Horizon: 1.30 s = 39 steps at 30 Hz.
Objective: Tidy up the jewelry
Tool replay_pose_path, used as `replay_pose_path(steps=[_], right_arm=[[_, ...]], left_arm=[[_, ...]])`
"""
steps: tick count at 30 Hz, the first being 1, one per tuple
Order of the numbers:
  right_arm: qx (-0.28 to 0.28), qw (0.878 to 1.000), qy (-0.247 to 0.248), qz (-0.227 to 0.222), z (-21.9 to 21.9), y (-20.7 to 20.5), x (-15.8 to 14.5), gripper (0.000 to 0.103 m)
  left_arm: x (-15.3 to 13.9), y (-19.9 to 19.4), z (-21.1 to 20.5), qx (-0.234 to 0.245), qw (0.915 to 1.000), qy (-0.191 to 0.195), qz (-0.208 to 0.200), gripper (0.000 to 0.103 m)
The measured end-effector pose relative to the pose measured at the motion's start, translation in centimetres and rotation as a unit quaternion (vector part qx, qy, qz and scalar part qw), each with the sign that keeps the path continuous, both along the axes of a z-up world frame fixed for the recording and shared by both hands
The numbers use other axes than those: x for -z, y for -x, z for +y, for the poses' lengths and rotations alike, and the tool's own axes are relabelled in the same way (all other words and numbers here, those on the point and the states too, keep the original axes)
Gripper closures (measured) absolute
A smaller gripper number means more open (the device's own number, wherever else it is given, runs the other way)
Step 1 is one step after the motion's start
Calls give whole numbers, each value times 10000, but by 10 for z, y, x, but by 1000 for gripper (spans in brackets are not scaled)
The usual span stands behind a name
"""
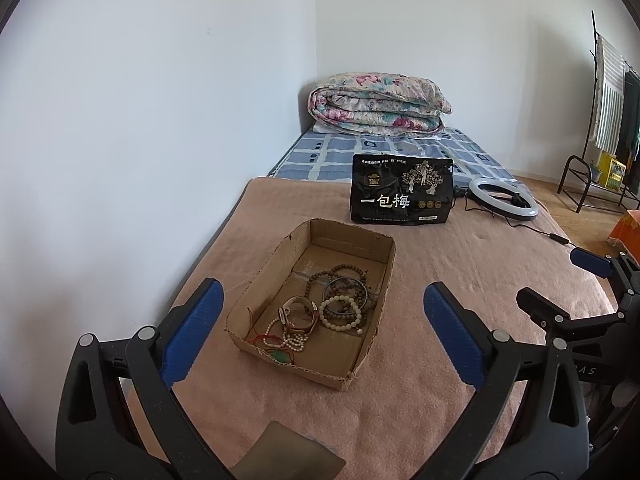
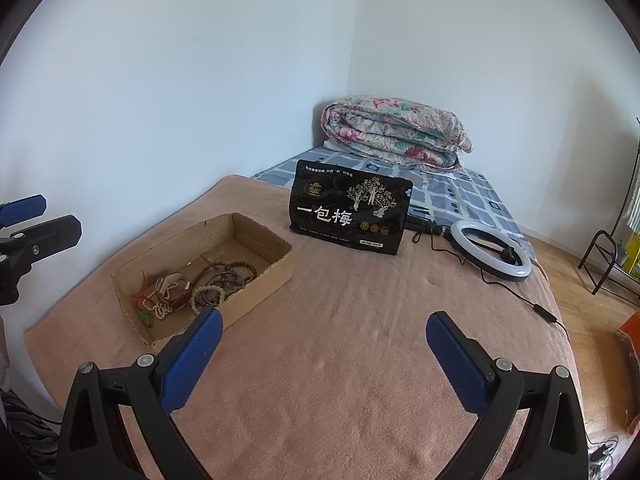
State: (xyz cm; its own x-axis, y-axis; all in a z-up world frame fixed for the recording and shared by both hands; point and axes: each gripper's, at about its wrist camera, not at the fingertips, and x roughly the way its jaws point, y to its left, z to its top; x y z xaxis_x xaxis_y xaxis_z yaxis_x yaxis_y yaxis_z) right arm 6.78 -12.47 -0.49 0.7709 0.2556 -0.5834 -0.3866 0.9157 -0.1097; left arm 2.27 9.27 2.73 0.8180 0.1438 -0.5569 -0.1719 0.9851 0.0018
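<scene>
My left gripper [image 1: 322,300] is spread wide and holds nothing, framing the cardboard box [image 1: 348,240] at frame centre. My right gripper [image 2: 324,332] gapes wide over the pink blanket [image 2: 360,340]; bracelets [image 2: 208,292] lie in the box, centre-left.

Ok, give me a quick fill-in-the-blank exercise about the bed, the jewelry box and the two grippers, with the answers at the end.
1. The bracelets and necklaces lie inside an open ____ box.
2. Behind the box a ____ snack bag with white characters stands upright.
3. The left gripper and the right gripper both have their jaws ____ and hold nothing.
4. The white ring light lies flat on the ____ blanket.

Answers: cardboard; black; open; pink
</scene>
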Motion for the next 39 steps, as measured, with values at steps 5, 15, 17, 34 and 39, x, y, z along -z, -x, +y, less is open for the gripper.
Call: replay_pose_path(steps=[5, 15, 17, 34, 39], right_arm=[[18, 10000, -5, -13, -2, 1, -1, 0], [16, 10000, 6, -14, -1, 2, -1, 0], [14, 10000, 0, -20, -1, 2, -2, 0], [-58, 10000, 36, 14, 3, 4, -3, 0], [-64, 10000, 34, 11, 3, 5, -3, 0]], left_arm=[[1, -1, -4, 49, 10000, -25, 23, 1], [3, -4, 1, 17, 9999, 82, 82, 1], [3, -4, 2, 20, 9999, 70, 88, 1], [11, -7, 2, 77, 9997, -68, 221, 1], [11, -6, 0, 49, 9997, -84, 213, 1]])
